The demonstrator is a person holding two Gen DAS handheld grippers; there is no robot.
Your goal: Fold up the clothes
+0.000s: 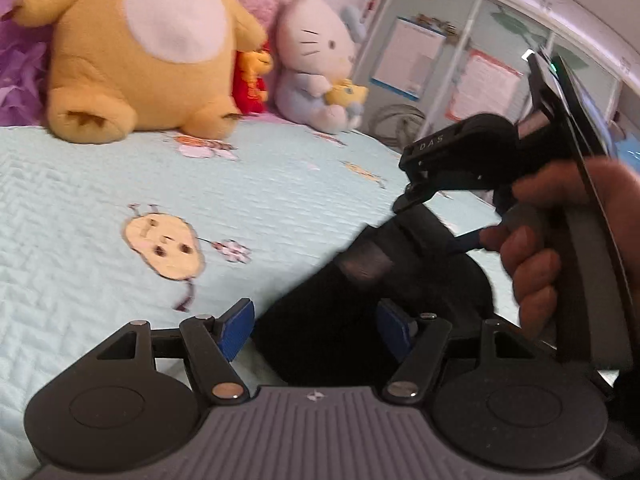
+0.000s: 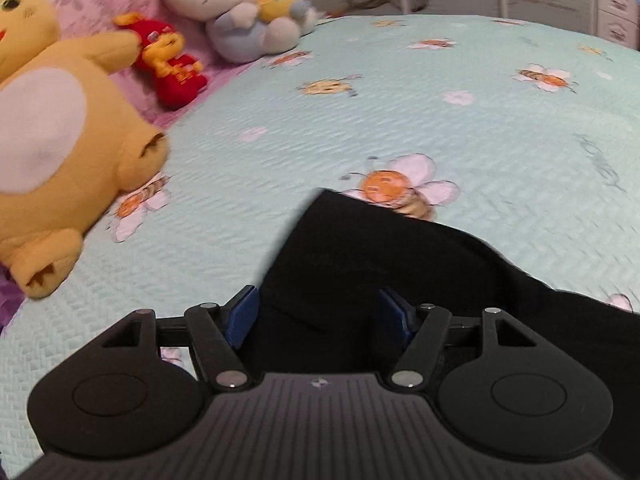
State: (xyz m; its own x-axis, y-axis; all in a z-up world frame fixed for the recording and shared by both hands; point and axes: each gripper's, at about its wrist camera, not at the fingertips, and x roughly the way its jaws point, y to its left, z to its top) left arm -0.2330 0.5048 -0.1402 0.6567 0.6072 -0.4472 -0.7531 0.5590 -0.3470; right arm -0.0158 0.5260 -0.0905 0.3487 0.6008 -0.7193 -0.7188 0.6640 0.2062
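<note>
A black garment (image 1: 360,300) lies on the light blue quilted bedspread (image 1: 100,208). In the left wrist view my left gripper (image 1: 316,326) is open, its blue pads either side of the cloth's near part. The right gripper (image 1: 412,192), held in a hand, hangs over the garment's far end; its jaw state is unclear from this angle. In the right wrist view my right gripper (image 2: 318,314) is open with blue pads astride the black garment (image 2: 380,264), which runs off to the right across the bedspread (image 2: 400,112).
A big yellow plush (image 1: 140,48), a small red toy (image 1: 252,84) and a white cat plush (image 1: 320,64) sit at the bed's head; they also show in the right wrist view, the yellow plush (image 2: 52,152) close by on the left. Cupboards (image 1: 460,64) stand beyond the bed.
</note>
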